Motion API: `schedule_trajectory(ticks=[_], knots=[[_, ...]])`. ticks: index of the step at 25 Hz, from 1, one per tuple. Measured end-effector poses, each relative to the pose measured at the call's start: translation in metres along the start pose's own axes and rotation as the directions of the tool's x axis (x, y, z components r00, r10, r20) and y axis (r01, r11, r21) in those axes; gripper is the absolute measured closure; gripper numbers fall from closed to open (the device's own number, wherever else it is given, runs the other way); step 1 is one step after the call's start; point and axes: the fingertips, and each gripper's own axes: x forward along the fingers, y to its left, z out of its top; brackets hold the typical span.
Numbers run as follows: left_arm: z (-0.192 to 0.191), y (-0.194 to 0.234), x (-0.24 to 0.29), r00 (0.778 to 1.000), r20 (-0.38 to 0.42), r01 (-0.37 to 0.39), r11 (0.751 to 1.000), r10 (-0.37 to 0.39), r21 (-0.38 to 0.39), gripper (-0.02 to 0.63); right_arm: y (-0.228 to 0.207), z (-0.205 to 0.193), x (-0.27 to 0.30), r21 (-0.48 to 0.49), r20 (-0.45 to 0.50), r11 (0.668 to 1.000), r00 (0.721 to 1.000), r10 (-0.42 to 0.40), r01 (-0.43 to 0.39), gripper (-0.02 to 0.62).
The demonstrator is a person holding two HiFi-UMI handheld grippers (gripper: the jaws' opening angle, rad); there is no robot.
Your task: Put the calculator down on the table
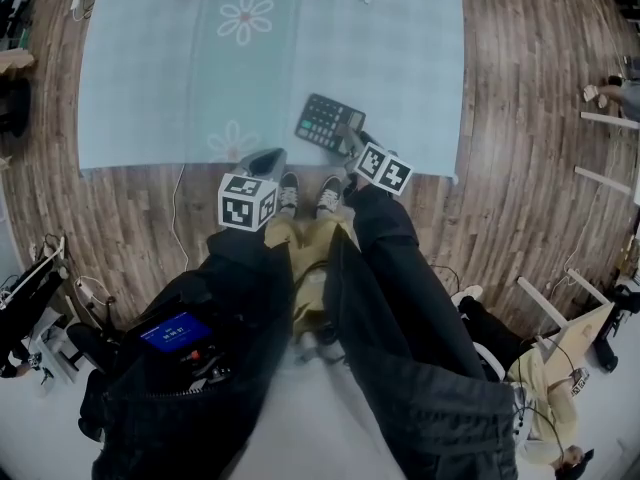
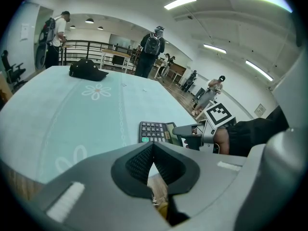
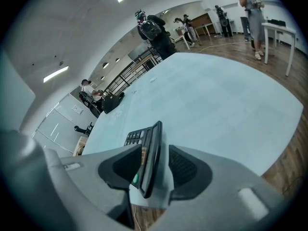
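Almost done: the calculator (image 1: 323,123) lies on the pale-blue cloth of the worktop (image 1: 400,58), close to its front edge, with its near end between the jaws of the right tool (image 3: 155,147). Those jaws stand wide apart. In the right gripper view a clear gap shows between the calculator's back and one pad, so nothing clamps it. The left tool (image 2: 153,148) hangs at the same front edge nearby, its jaws closed tip to tip on nothing.

The risk from here appears to lie in the pull-back. The calculator's keyed face sits very near the other pad. A tool drawn away at a slant could catch that face or the near rim and drag the calculator toward the edge, where there is little cloth to stop it. A slide onto the wooden floor (image 1: 520,168) would probably follow. A straight retreat along the jaws' own line looks the safer course.

Much is unclear. Whether the keyed face actually touches the nearer pad cannot be told, nor whether the calculator's near end rests fully on the cloth or overhangs the edge — in the head view the right tool's marker cube (image 1: 384,168) covers that spot. The display is too small to read. A black cap (image 2: 86,70) sits at the worktop's far end, cut off at the top of the head view.
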Motion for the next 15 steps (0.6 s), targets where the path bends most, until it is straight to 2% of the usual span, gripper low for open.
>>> schedule_trajectory(ticks=[4,7,12,15], knots=[[0.008,-0.004,0.000,1.000,0.020,0.011,1.000,-0.011,0.015,0.611,-0.001,0.012,-0.012,-0.039,0.043,0.999,0.999,-0.026,0.028,0.425],[0.019,-0.009,-0.002,0.999,0.046,0.018,0.999,-0.020,0.031,0.611,0.004,0.031,-0.030,-0.080,0.115,0.994,0.992,-0.061,0.070,0.437],[0.051,-0.022,-0.009,0.992,0.116,0.037,0.997,-0.046,0.070,0.611,0.042,0.068,-0.064,-0.144,0.247,0.989,0.969,0.000,0.036,0.509],[0.075,-0.030,-0.021,0.981,0.188,0.040,0.995,-0.056,0.089,0.611,0.068,0.087,-0.091,-0.157,0.318,0.988,0.947,0.051,0.000,0.552]])
